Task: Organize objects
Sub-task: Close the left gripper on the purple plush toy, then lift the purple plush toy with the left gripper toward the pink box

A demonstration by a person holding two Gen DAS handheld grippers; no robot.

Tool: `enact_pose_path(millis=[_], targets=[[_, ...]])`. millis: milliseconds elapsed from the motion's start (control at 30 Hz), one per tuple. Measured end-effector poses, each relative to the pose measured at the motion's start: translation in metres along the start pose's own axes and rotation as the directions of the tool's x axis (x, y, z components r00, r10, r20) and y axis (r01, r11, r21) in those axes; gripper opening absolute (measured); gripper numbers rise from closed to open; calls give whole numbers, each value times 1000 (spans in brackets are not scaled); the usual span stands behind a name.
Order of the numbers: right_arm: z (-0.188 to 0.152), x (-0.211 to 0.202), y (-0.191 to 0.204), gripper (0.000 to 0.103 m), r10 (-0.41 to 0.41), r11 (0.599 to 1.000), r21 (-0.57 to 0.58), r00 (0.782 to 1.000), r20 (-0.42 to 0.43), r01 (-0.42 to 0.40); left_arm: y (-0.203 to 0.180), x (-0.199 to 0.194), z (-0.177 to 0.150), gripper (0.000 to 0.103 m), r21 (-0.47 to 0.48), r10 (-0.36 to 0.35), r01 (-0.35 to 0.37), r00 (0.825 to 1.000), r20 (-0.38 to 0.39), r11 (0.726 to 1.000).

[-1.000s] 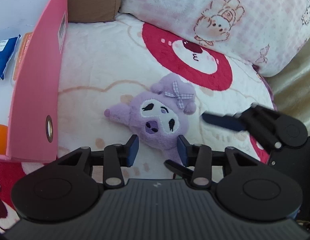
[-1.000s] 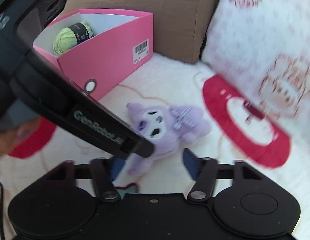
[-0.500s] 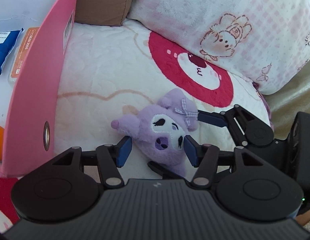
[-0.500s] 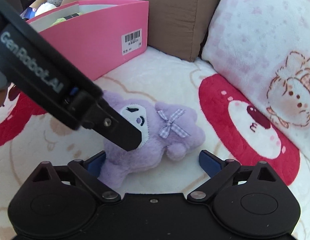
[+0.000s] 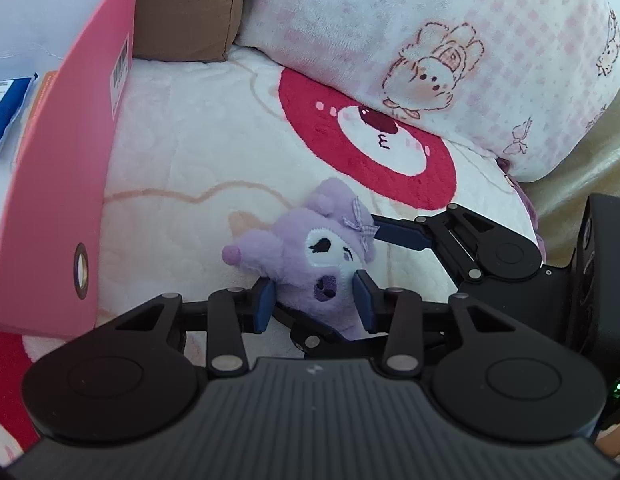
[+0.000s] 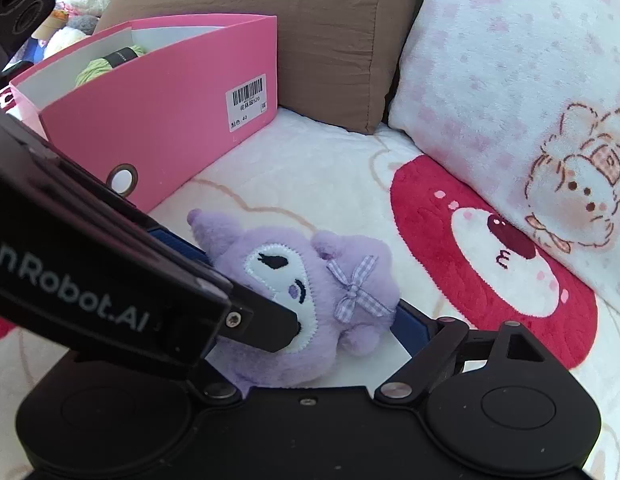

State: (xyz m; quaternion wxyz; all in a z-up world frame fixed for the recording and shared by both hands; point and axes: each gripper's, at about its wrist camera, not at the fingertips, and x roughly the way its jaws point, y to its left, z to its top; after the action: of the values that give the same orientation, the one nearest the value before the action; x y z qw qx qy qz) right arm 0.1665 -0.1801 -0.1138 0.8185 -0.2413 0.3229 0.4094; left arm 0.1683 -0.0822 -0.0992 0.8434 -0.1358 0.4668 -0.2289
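The purple plush toy (image 5: 310,256) is lying on the bed blanket (image 5: 182,168) beside the pink box (image 6: 162,120). The left tongs (image 5: 315,298), having just been closing, are clenching its lower body; the right tongs (image 6: 310,320) are straddling it, released, also narrowing. Gripping deep into the stuffing should be preventing slip during lifting.

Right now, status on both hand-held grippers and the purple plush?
Left hand-held gripper just closed on the purple plush. Right hand-held gripper straddles it, closing, contact unclear. Pink box beside it, nothing blocking.
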Motion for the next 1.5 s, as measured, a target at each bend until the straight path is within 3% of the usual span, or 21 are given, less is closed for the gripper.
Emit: enact_pose_path(millis=[300,567,867,1200,1500], targets=[[-2,-30,11,87,13,999,33,1000,-15,-13,-3,-32,-11,39,-1,-55,55,998,-17,998],[5,-65,26,88,35,995,93,999,-35,-31,-16,-73,-22,38,56,-71,72,997,-19,996],[11,-114,48,89,86,992,89,996,-2,-86,-8,-119,-29,38,6,-129,129,991,-35,992],[22,-150,79,90,162,983,74,985,66,-167,7,-171,-42,38,0,-115,115,993,1,993],[40,-167,110,76,199,978,33,974,106,-204,29,-207,-48,38,-21,-68,68,998,15,997]])
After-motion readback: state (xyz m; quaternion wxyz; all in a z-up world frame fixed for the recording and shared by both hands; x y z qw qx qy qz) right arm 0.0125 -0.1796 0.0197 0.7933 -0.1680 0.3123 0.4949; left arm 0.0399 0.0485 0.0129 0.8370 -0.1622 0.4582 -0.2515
